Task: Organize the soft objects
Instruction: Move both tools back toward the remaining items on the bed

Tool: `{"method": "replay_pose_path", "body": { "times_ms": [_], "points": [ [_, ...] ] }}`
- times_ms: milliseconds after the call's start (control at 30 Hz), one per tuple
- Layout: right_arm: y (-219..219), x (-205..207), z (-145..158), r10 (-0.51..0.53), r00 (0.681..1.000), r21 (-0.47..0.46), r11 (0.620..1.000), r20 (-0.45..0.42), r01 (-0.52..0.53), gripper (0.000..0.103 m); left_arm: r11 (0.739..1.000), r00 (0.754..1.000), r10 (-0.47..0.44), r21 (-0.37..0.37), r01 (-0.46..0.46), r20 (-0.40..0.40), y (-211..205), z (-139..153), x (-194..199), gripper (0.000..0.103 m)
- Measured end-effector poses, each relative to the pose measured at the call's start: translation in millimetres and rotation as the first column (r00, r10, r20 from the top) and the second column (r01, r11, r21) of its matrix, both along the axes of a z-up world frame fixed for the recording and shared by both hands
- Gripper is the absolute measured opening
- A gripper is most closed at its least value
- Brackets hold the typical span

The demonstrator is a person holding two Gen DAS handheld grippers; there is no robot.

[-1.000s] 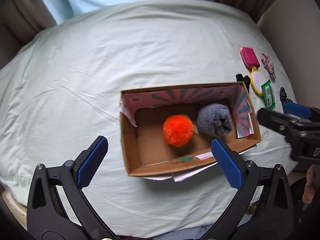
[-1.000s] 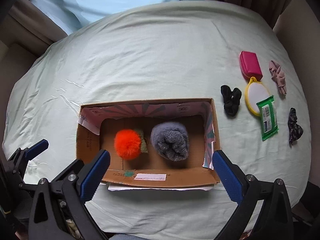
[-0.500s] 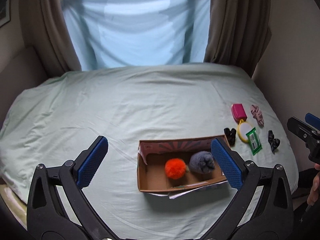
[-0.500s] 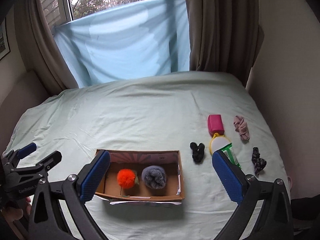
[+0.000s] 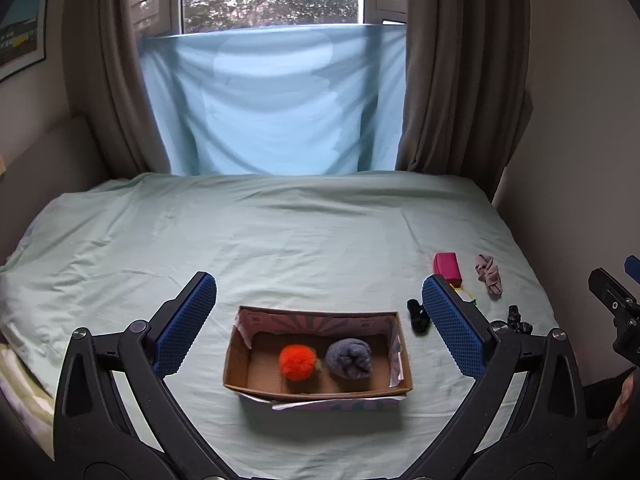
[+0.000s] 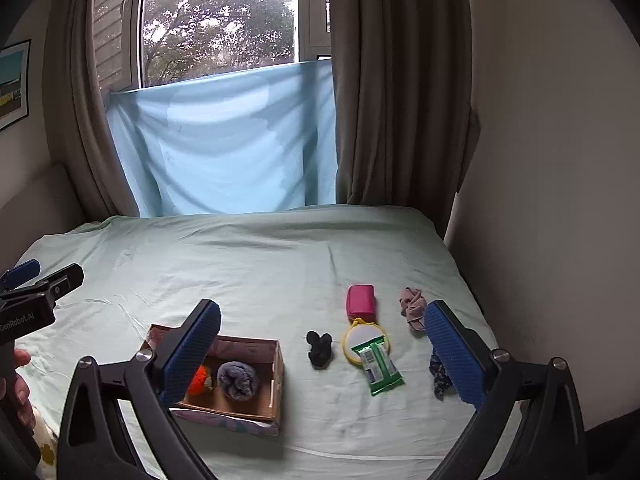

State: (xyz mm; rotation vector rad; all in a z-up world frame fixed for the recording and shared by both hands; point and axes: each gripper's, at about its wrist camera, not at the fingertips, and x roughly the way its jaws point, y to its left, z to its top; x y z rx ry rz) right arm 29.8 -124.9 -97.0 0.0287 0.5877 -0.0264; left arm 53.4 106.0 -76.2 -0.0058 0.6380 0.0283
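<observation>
Hovering above bed (image 5: 280,240); both hand-held grippers, left (image 5: 320,328) and right (image 6: 324,356), spread wide, empty. Box (image 5: 236,364) holds pom-pom (image 5: 297,362), grey roll (image 5: 349,358). Black scrunchie (image 6: 319,350) just right of box: descend straight, pinch centre, lift clear of wall.

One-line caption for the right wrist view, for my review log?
Open right claw above bed; cardboard box holds orange pompom and grey roll; black scrunchie outside.
</observation>
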Motion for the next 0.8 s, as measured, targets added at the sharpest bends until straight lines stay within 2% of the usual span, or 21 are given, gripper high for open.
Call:
{"method": "replay_pose_path", "body": {
  "times_ms": [167, 367, 533, 800],
  "points": [
    [-50, -3, -5, -0.035, 0.999, -0.001, 0.999, 0.004, 0.035, 0.102, 1.0, 1.0, -0.024, -0.016, 0.023, -0.015, -56, -9, 8, 0.103],
    [-114, 3, -22, -0.06, 0.998, -0.02, 0.998, -0.018, 0.059, 0.102, 0.998, 0.997, -0.045, -0.055, 0.041, -0.066, -126, -35, 28, 0.103],
    [-159, 17, -50, -0.056, 0.997, -0.024, 0.998, -0.057, 0.055, 0.101, 0.996, 0.988, -0.073, -0.066, 0.064, -0.133, -182, -74, 48, 0.103],
    [-218, 59, -129, -0.045, 0.987, -0.004, 0.999, -0.155, 0.045, 0.101, 0.99, 0.96, -0.119, -0.105, 0.095, -0.252, -257, -163, 90, 0.102]
  ]
}}
